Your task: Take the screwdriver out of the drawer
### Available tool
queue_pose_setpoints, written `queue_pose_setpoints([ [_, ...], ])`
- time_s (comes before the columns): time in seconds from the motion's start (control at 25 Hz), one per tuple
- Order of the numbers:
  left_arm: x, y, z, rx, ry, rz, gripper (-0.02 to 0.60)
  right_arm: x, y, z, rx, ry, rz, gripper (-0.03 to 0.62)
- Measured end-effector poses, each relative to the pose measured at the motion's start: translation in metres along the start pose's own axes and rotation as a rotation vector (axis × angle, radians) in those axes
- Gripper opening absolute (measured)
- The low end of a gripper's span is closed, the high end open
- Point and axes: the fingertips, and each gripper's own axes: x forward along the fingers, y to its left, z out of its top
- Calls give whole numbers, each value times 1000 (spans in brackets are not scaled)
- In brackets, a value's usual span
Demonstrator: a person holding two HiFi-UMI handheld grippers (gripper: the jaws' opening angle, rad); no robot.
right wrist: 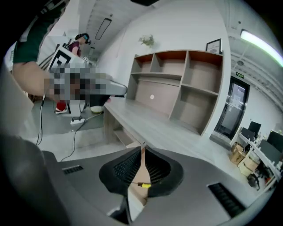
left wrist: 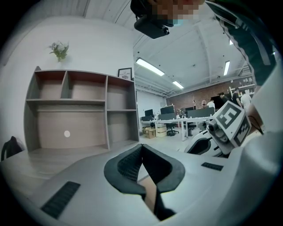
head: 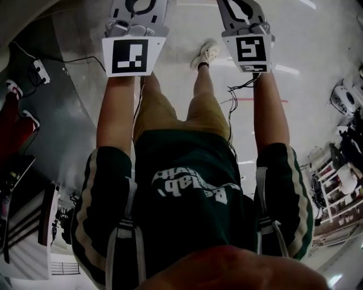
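Note:
No screwdriver shows in any view. In the head view I look down my own body, with both arms stretched out over the floor. My left gripper [head: 138, 5] and right gripper [head: 240, 8] sit at the top edge, and neither holds a tool. In each gripper view the two dark pads meet at their tips: the left gripper [left wrist: 141, 146] and the right gripper [right wrist: 142, 148] are both shut. A small yellow bit lies low between the right pads, and I cannot tell what it is. Ahead stands a grey wooden desk [right wrist: 150, 123] with a drawer-like ledge [right wrist: 124, 137] under its top.
A shelf unit [left wrist: 79, 106] with open compartments stands on the desk, with a small plant [left wrist: 59, 49] on top. A power strip [right wrist: 77, 120] and its cable lie on the floor left of the desk. Office tables and chairs [left wrist: 177, 121] fill the far room.

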Motion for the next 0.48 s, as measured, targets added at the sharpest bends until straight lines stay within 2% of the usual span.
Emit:
queue_pose_setpoints([
  [0.2, 4, 2, -29, 25, 20, -42, 18, 46, 13, -38, -58, 92, 53, 40],
  [0.36, 12, 1, -40, 26, 26, -60, 18, 68, 15, -65, -204, 177, 81, 40],
  [0.48, 17, -1, -52, 23, 41, -65, 18, 83, 22, -83, -286, 234, 138, 49],
])
